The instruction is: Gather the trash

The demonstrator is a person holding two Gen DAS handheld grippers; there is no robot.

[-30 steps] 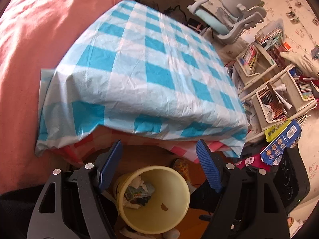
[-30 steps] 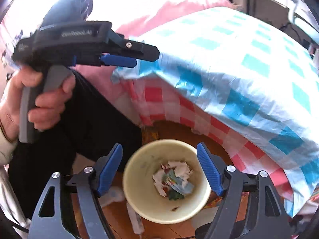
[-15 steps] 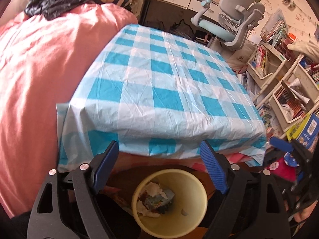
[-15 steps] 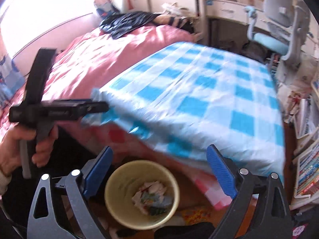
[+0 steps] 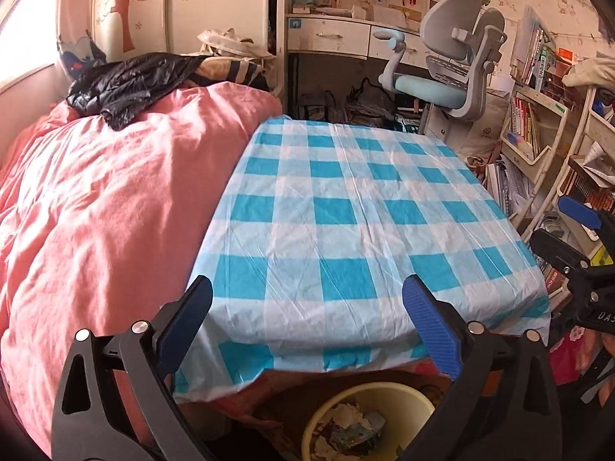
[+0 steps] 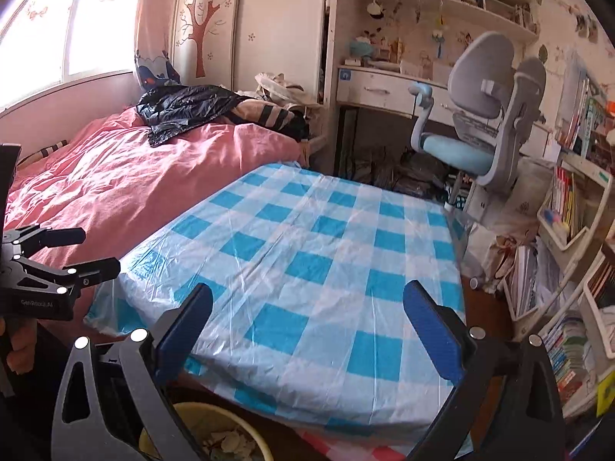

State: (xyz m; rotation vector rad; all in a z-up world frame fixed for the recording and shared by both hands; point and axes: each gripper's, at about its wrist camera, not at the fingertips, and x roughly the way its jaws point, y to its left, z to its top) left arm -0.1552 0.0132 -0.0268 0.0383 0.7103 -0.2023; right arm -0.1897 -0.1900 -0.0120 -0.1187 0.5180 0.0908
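My left gripper [image 5: 307, 326], jaws opening and empty, has the bin [image 5: 369, 422] directly below; right gripper [image 6: 307, 326], spread and empty, sits right of it.

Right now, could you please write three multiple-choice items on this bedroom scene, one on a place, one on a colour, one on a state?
1. Where is the round yellow plastic bin?
A on the bed
B on the floor by the table's near edge
C on the chair

2. The checked plastic tablecloth is:
A blue and white
B green
C black

3. The bin is:
A empty
B lidded
C holding crumpled paper trash

Answers: B, it sits low beneath the cloth's edge; A, the squares show it; C, scraps lie inside.
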